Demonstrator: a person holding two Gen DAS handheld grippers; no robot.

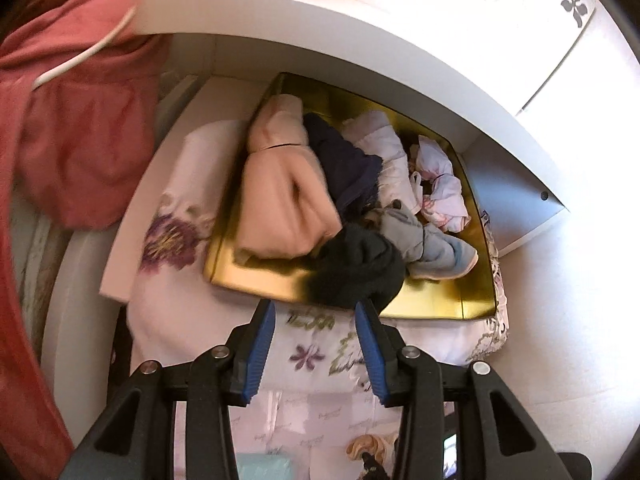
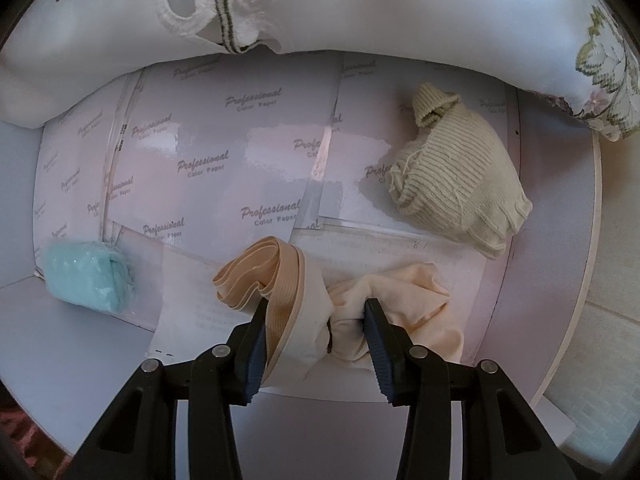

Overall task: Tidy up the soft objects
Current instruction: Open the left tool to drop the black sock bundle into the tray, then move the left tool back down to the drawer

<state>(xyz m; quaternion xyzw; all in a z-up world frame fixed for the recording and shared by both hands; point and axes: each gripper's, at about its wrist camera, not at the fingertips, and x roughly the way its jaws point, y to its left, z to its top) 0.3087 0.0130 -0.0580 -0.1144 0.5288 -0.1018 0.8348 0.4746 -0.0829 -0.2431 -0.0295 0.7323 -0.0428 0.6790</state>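
In the left wrist view a gold box [image 1: 256,276] sits in a white shelf compartment. It holds several soft items: a pink garment [image 1: 280,200], a dark navy piece [image 1: 344,160], a light blue sock [image 1: 440,248] and white floral pieces [image 1: 440,184]. A black sock [image 1: 360,268] lies over the box's front edge. My left gripper [image 1: 316,312] hovers just in front of that sock, open, with nothing between its fingers. In the right wrist view my right gripper [image 2: 316,308] points down and is shut on a bunched peach garment [image 2: 400,300] with a ribbed elastic band [image 2: 256,268].
A cream knitted sock [image 2: 456,184] and a teal packet [image 2: 88,276] lie on printed paper sheets [image 2: 224,160]. White embroidered cloth [image 2: 120,40] hangs over the far side. A red garment [image 1: 80,140] on a white hanger hangs left of the shelf [image 1: 360,40]. Floral cloth [image 1: 180,300] lies under the box.
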